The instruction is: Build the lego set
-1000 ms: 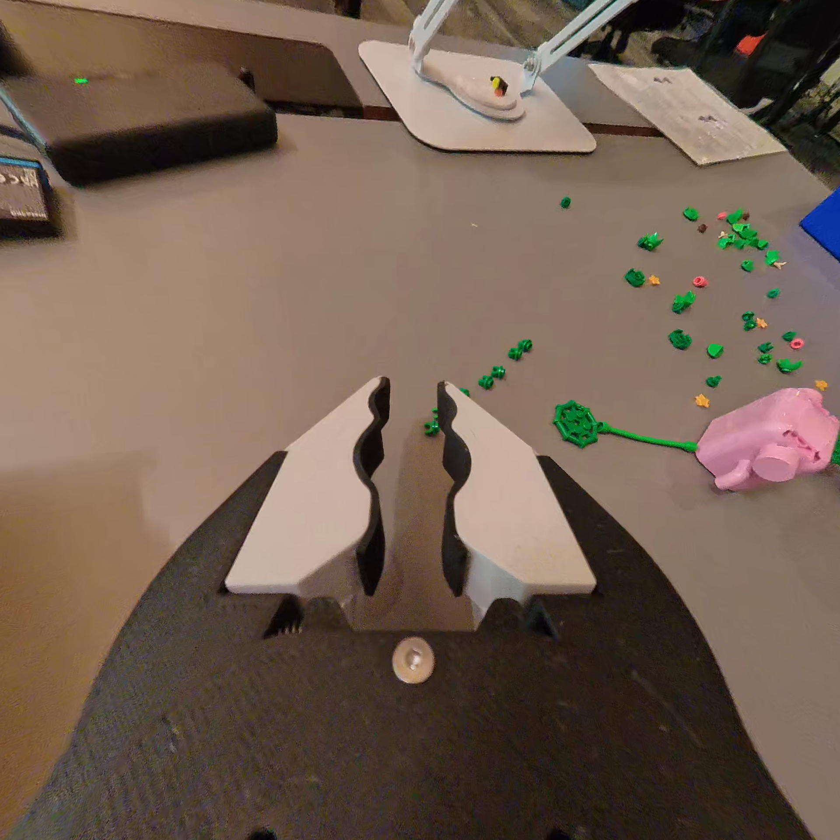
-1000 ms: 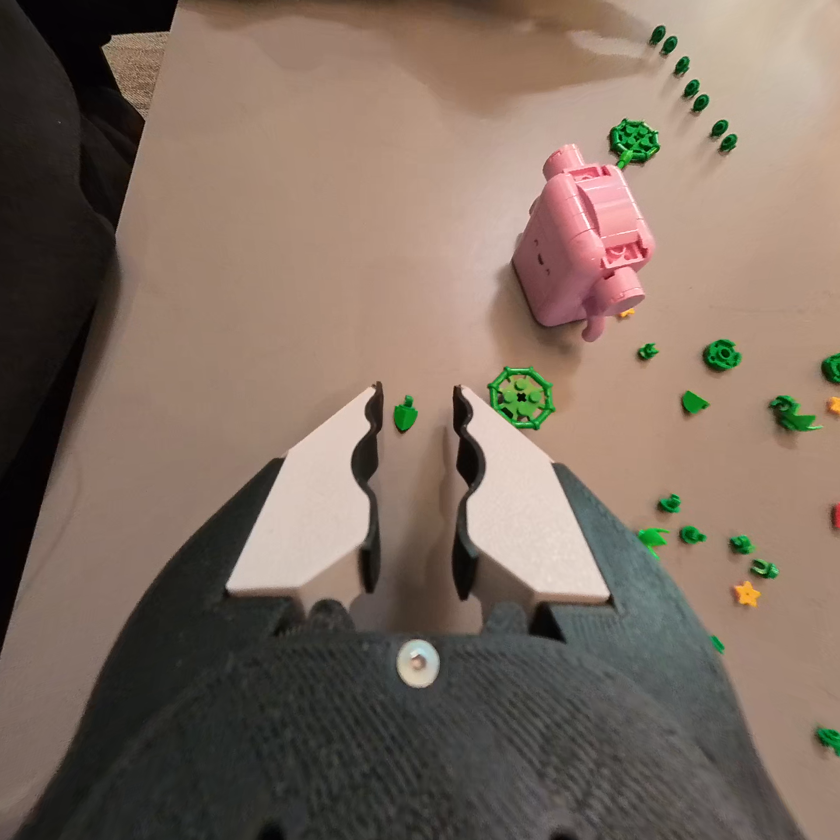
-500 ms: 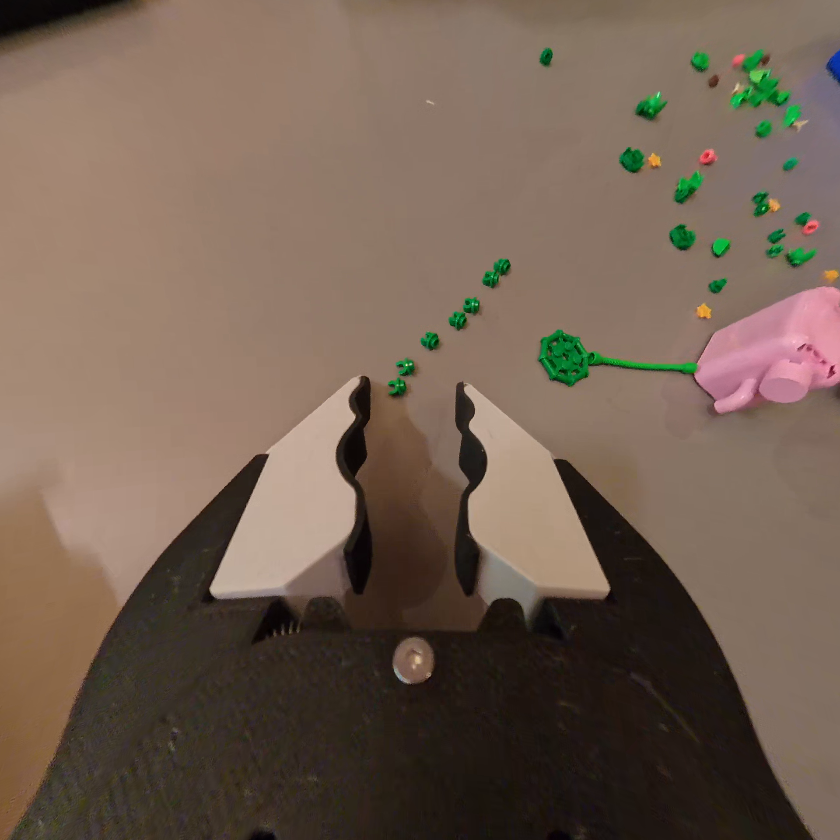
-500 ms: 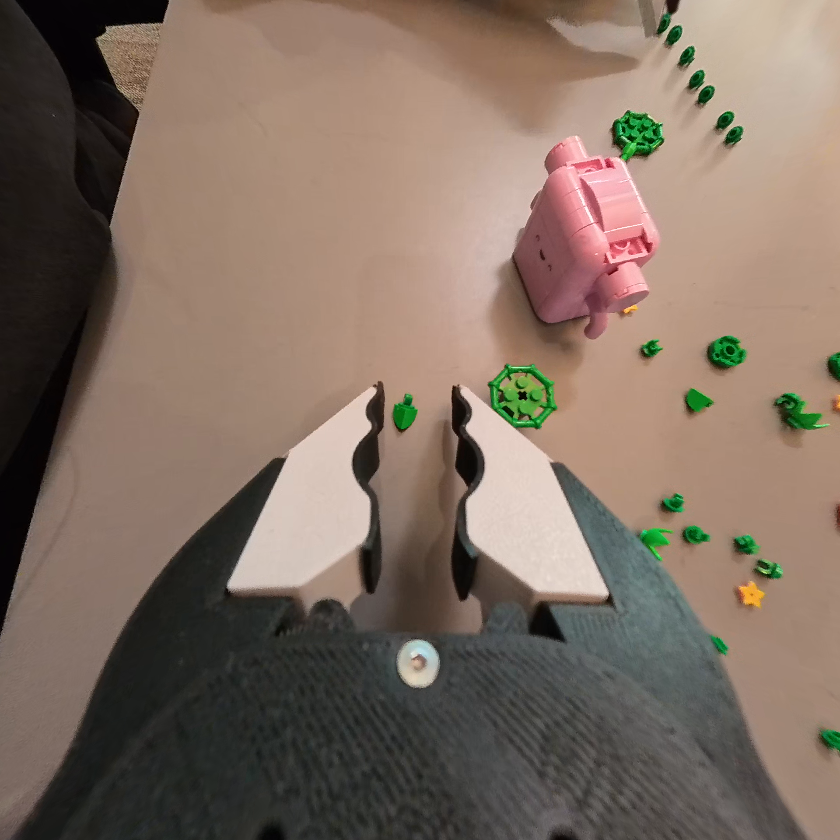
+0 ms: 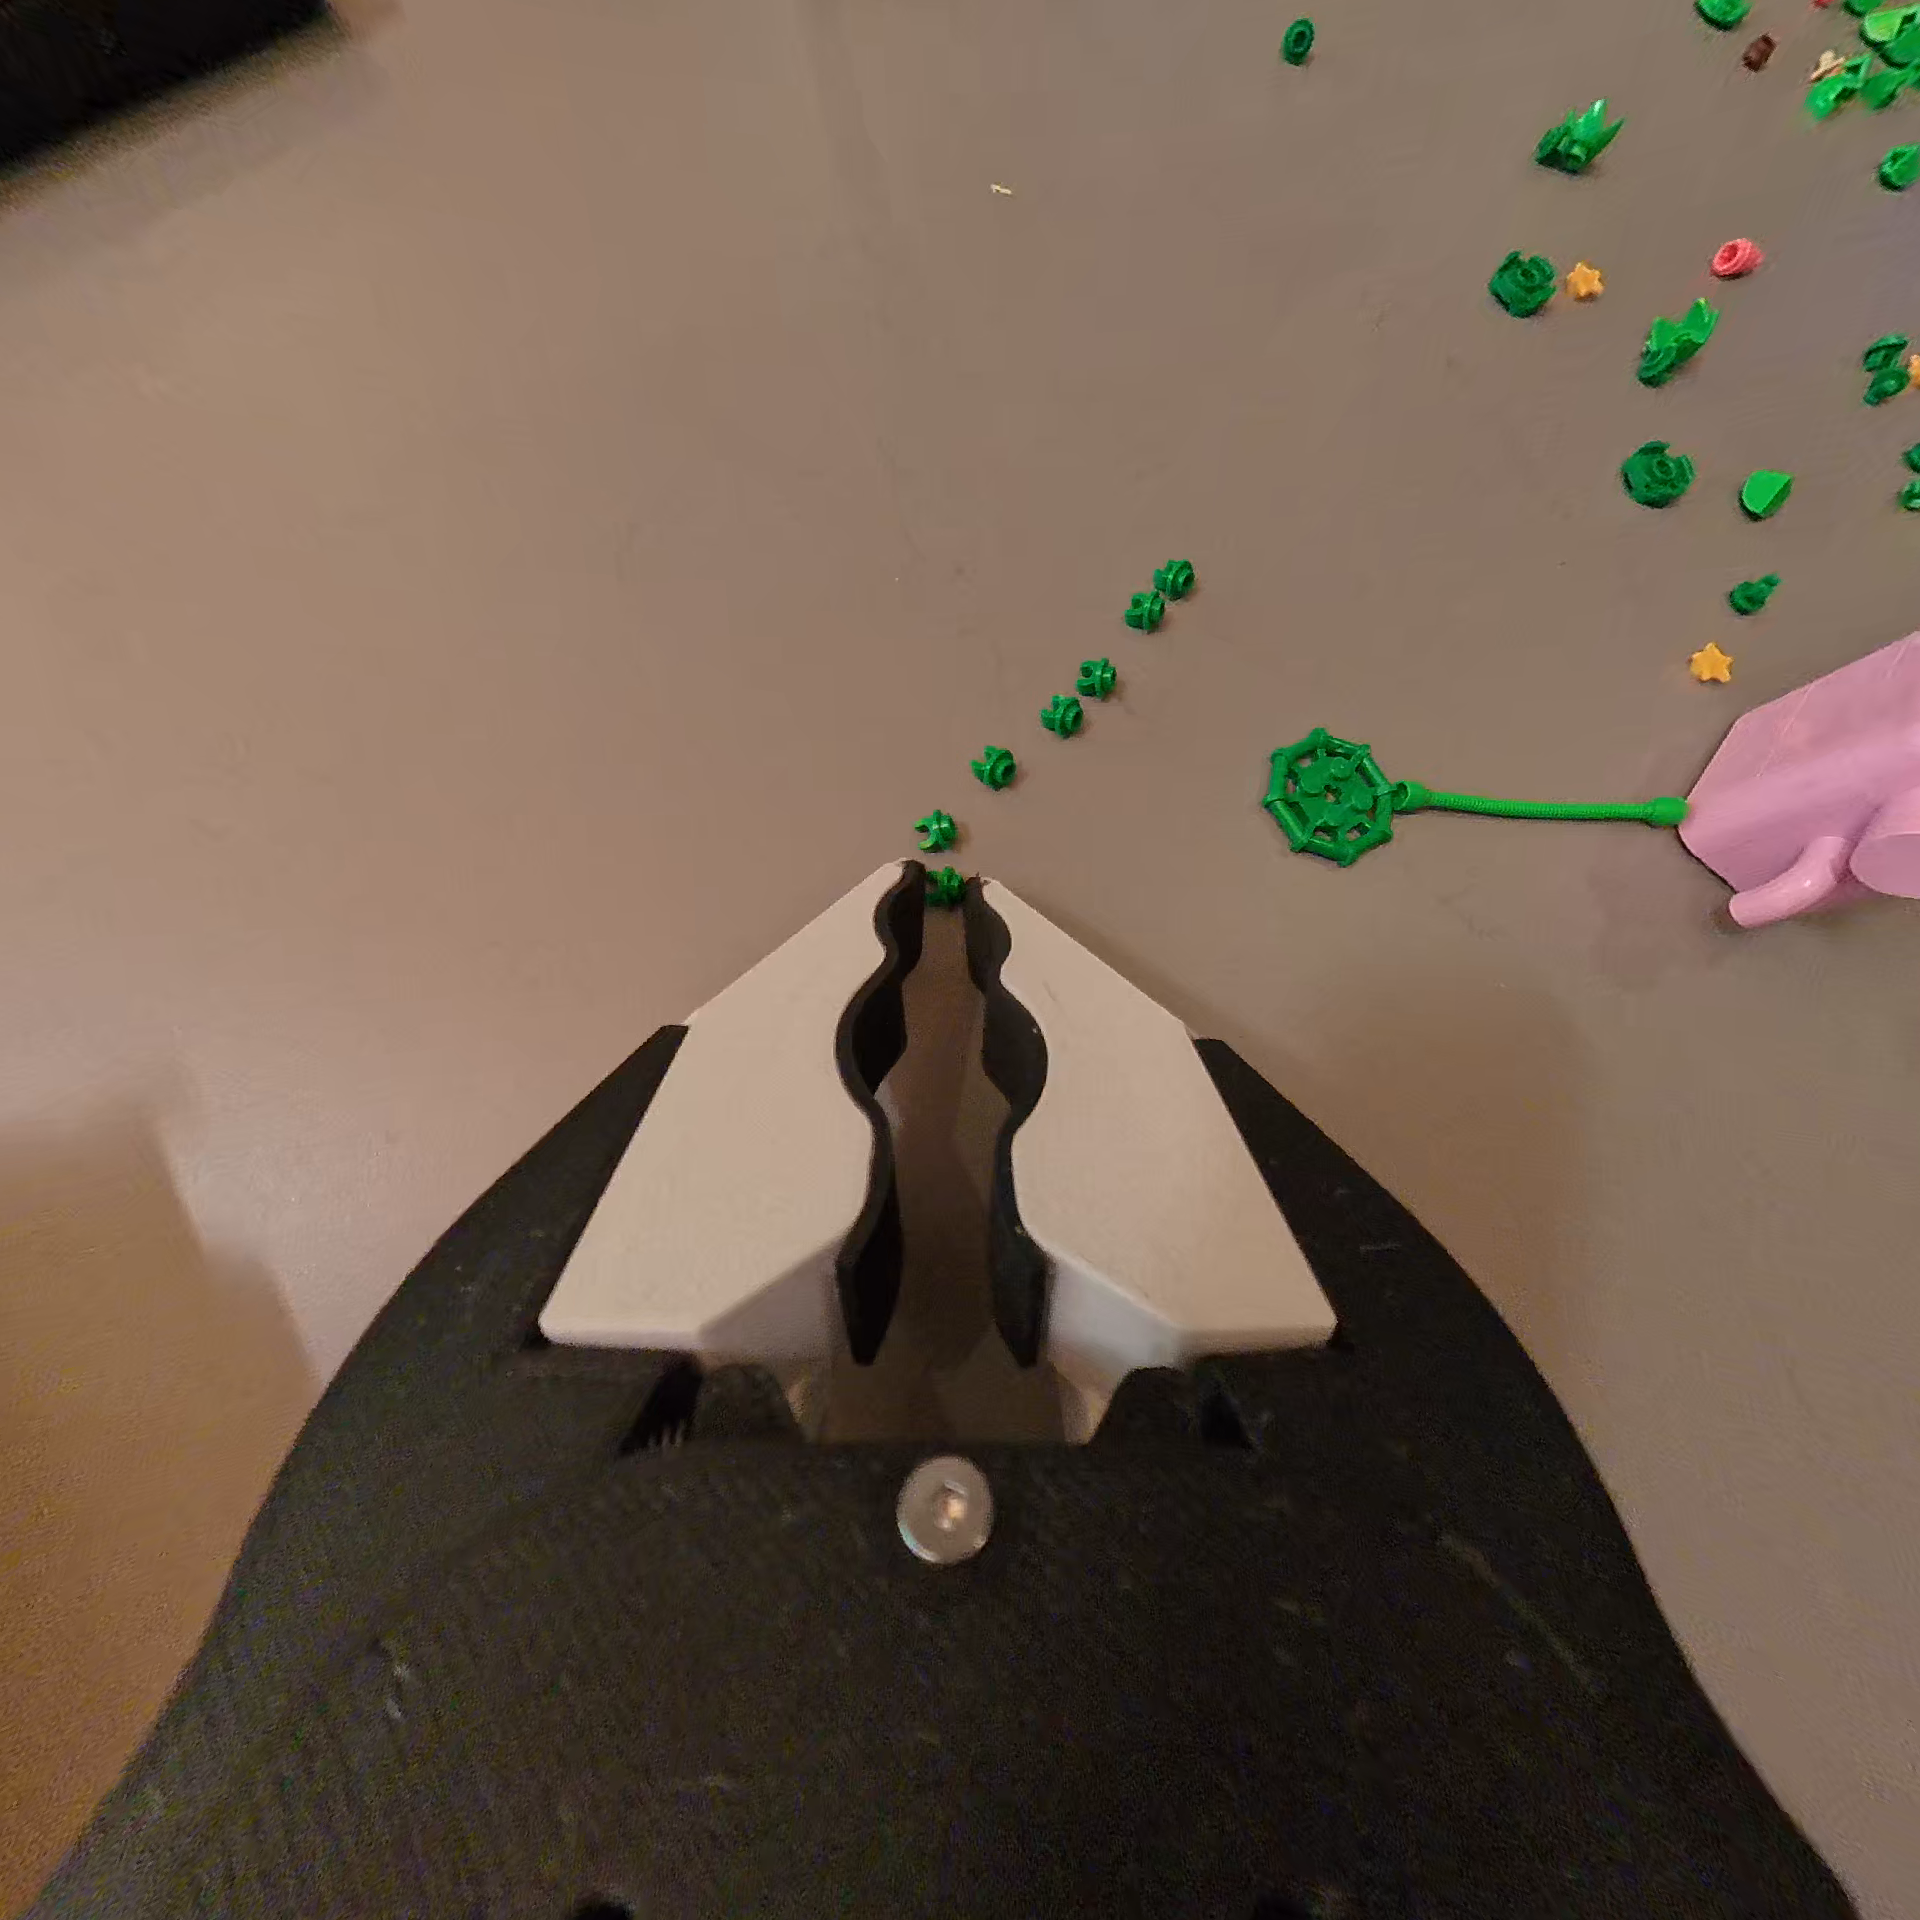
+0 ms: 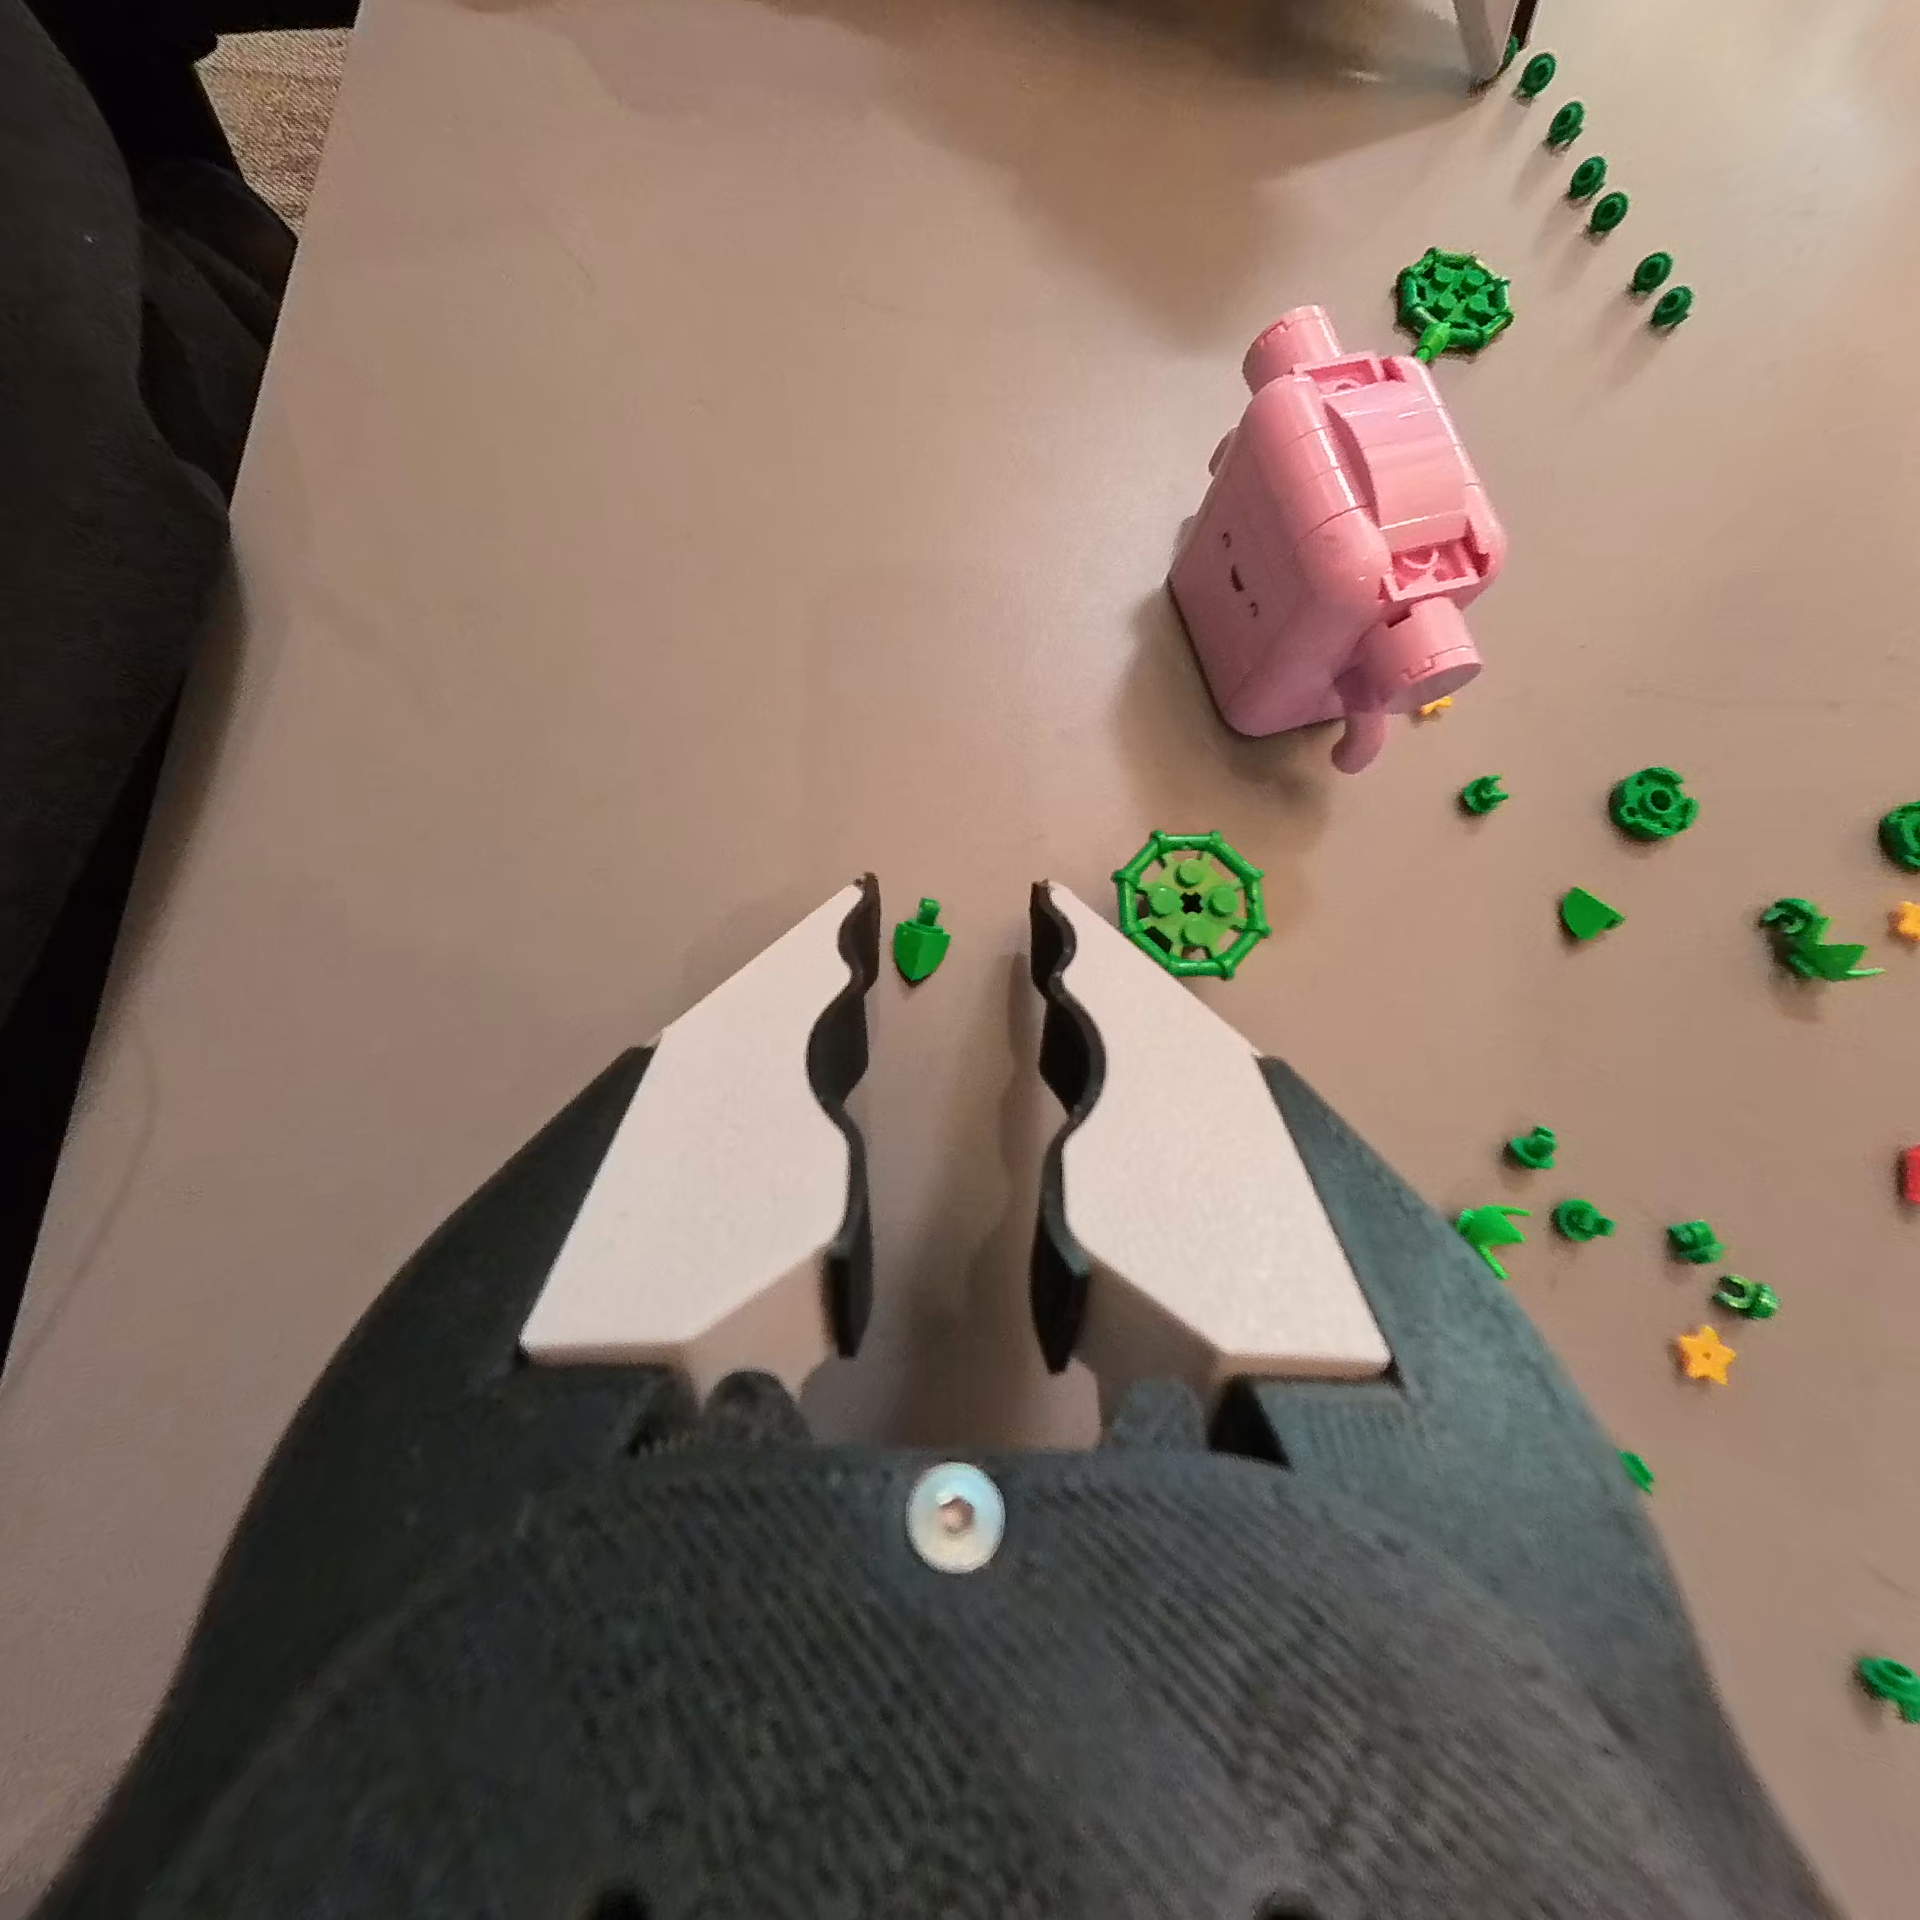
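My left gripper [image 5: 944, 885] is shut on a small green stud piece [image 5: 947, 886], the nearest of a row of several small green stud pieces [image 5: 1061, 715] on the table. A green web piece on a stem [image 5: 1331, 796] joins the pink lego block [image 5: 1829, 790] at the right. In the right wrist view my right gripper [image 6: 951, 899] is open, with a small green leaf piece [image 6: 921, 943] lying between its fingertips near the left finger. A second green web piece [image 6: 1191, 902] lies just right of the right finger. The pink lego block [image 6: 1340, 540] stands beyond.
Loose small green, yellow and red lego bits [image 5: 1652, 473] are scattered at the right of the grey table [image 5: 520, 520]; they also show in the right wrist view [image 6: 1652, 805]. The table's left edge [image 6: 281, 436] borders dark fabric. A pale object [image 6: 1475, 31] is at the top edge. Some 30 centimetres of space lies between my two pairs of fingers. The pink lego block [image 6: 1340, 540] lies some 7 centimetres from my right tips, 20 centimetres from my left tips.
My left gripper moved forward and down to the row of green studs and closed on the nearest one. My right gripper has stayed open around the leaf piece.
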The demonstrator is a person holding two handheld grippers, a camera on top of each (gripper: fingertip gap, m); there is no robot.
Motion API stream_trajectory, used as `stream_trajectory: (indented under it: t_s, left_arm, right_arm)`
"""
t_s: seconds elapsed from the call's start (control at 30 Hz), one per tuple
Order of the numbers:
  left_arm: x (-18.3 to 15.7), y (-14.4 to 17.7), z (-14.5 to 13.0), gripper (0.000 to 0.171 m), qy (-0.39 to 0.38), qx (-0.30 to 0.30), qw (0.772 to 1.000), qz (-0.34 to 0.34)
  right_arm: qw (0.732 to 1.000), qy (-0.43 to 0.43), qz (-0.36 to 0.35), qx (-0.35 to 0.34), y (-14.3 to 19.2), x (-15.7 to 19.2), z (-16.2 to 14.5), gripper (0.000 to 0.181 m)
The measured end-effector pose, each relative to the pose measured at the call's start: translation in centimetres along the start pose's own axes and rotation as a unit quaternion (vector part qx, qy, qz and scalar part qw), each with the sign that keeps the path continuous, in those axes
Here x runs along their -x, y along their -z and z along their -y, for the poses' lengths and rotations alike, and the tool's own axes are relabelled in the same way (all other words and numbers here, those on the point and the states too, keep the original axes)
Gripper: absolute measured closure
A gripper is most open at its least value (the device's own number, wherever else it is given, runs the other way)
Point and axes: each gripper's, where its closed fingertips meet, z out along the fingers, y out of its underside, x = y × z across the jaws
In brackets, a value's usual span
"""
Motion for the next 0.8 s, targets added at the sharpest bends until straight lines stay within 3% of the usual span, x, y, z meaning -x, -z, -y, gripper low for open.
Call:
stream_trajectory:
  t_s: [0.1, 0.2, 0.3, 0.37, 0.47, 0.6, 0.8]
  left_arm:
    - [-0.6, 0.3, 0.4, 0.168, -0.024, -0.015, 1.0, -0.004]
    - [-3.1, 2.0, 2.9, 0.168, -0.106, -0.095, 0.99, -0.014]
    - [-7.8, 5.1, 6.5, 0.17, -0.222, -0.222, 0.949, 0.019]
    - [-12.2, 6.3, 7.5, 0.17, -0.28, -0.276, 0.919, 0.02]
    - [-18.3, 5.9, 7.2, 0.17, -0.332, -0.3, 0.894, -0.005]
    - [-24.4, 5.3, 6.4, 0.17, -0.342, -0.311, 0.884, -0.063]
    - [-27.2, 5.2, 6.1, 0.17, -0.361, -0.327, 0.871, -0.068]
  right_arm:
    - [1.0, 0.006, -0.009, -0.009, 0.2, -0.1, 0.4, 0.156]
    - [0.998, 0.005, -0.019, -0.055, 0.9, -0.3, 2.1, 0.159]
    - [0.988, -0.028, -0.022, -0.147, 2.4, -0.7, 4.9, 0.157]
    - [0.974, -0.068, -0.021, -0.216, 3.6, -1.3, 6.6, 0.155]
    - [0.94, -0.137, 0.006, -0.314, 5.3, -1.8, 8.6, 0.154]
    - [0.903, -0.208, 0.028, -0.375, 6.2, -2.8, 9.0, 0.157]
    - [0.847, -0.284, 0.118, -0.434, 7.4, -2.7, 9.7, 0.166]
